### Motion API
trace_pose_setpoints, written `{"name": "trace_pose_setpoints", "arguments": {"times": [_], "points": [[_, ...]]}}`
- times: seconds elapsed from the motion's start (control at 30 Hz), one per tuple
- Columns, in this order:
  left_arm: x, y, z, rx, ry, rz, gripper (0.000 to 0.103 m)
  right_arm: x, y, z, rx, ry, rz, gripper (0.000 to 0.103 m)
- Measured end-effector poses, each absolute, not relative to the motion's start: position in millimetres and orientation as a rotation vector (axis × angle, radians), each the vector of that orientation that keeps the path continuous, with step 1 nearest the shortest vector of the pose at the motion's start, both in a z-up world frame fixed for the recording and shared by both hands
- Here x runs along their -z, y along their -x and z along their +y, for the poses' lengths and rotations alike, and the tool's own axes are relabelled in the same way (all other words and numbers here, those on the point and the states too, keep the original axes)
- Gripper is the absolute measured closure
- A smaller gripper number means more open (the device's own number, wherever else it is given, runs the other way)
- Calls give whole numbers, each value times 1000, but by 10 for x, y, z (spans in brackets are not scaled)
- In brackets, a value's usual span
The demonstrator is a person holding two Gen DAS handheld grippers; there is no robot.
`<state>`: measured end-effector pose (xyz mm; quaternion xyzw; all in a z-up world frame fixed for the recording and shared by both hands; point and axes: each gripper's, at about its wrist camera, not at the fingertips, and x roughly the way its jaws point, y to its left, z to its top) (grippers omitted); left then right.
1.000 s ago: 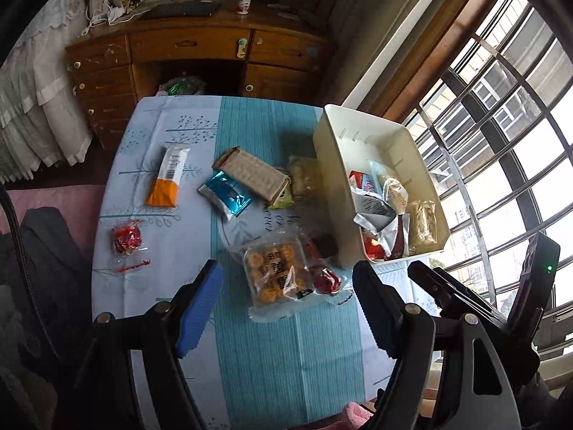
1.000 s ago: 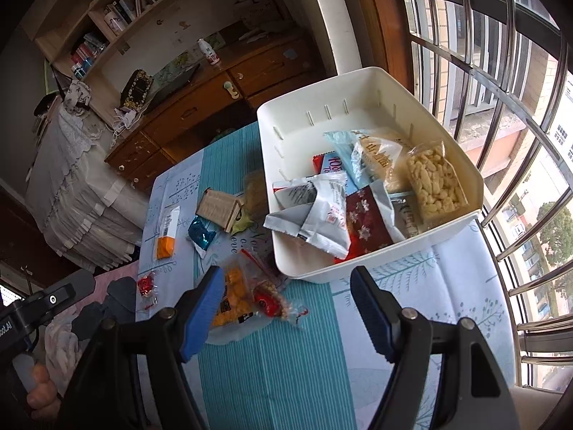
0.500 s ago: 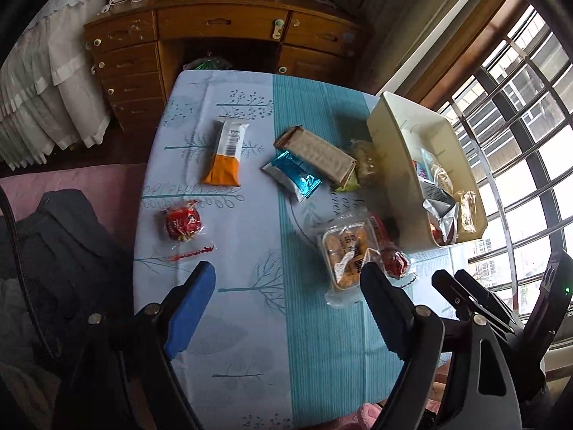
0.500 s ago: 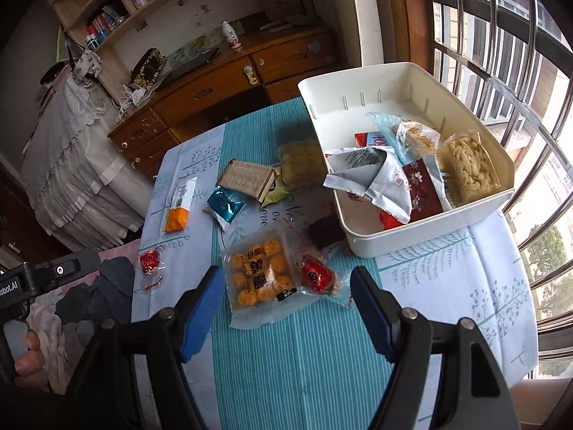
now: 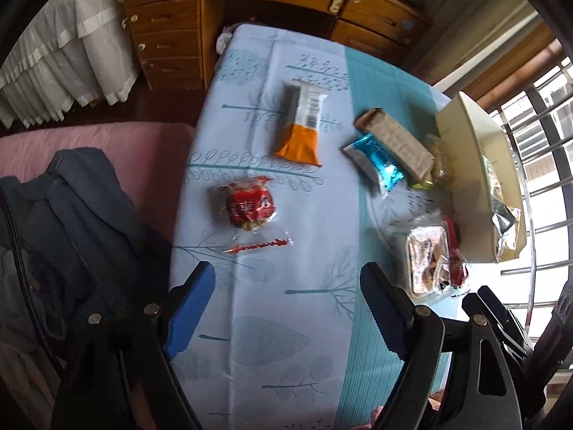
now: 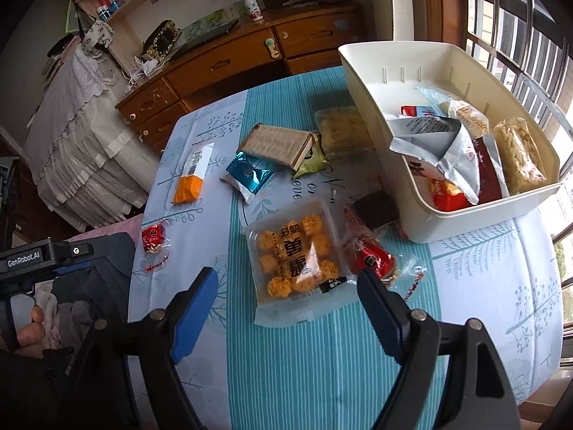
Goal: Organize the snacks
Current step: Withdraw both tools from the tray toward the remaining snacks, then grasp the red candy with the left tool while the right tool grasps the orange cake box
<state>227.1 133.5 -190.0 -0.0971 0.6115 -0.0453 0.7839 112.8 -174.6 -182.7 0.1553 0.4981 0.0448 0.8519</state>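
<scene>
Left tool [image 5: 286, 297] gapes, empty — red snack [image 5: 247, 208] just ahead on the counter [image 5: 286, 340]. Right tool [image 6: 286, 301], jaws just widened, empty — biscuit tray pack [image 6: 297, 254] directly ahead.

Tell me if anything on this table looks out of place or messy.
Yes. Several snacks lie scattered on the tablecloth outside the white bin: an orange-ended bar, a blue packet and a clear tray of round biscuits. Nothing looks spilled.

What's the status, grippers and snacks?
Left gripper and right gripper: jaws just opened wider, both empty. Cookie tray pack ahead of right; red candy ahead of left. White bin part filled. Nothing blocking.
</scene>
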Motion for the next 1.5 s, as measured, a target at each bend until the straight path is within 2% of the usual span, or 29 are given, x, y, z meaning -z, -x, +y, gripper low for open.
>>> {"name": "trace_pose_setpoints", "arguments": {"times": [0.27,0.7,1.17,1.27,1.4,1.5], "points": [[2191,-2476,1492,68,246,1375,21,1995,-1272,-1584,-119,-277,1103,7],[2586,-2772,1536,29,302,1422,21,2314,-1378,-1350,-87,-24,1153,6],[2865,-2941,1521,-14,316,1484,21,2589,-1621,-1324,-66,17,1174,6],[2875,-2979,1504,-22,307,1492,28,2638,-1652,-1322,-54,9,1178,6],[2886,-3009,1502,-34,309,1492,45,2669,-1660,-1318,-52,7,1175,7],[2883,-3024,1507,-30,319,1487,49,2662,-1654,-1332,-49,7,1172,14]]}}
